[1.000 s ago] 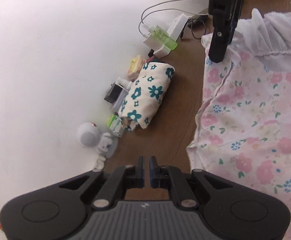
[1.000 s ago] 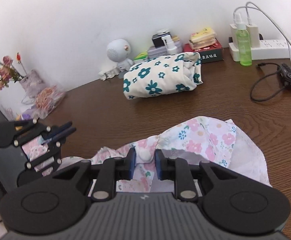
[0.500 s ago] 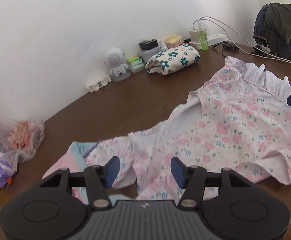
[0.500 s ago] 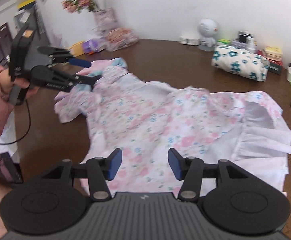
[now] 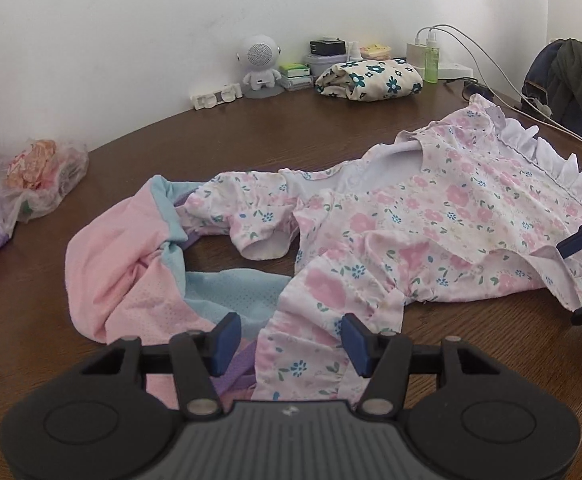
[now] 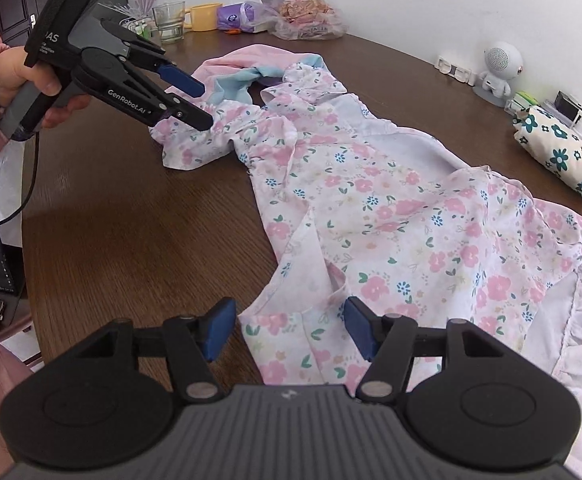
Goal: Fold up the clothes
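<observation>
Brown wooden desk [image 6: 131, 240], white wall beyond jaws. "GenRobot.AI" on left gripper [image 6: 195, 100]. Both grippers' jaws apart, just opening, over floral dress [image 6: 411, 220]; right gripper [image 6: 289, 330].

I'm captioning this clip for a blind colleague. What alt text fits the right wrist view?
A pink floral dress lies spread across a brown wooden table, with the right gripper open just above its near edge. At upper left, a hand holds the left gripper, open over a sleeve, beside a pink and blue garment.
</observation>
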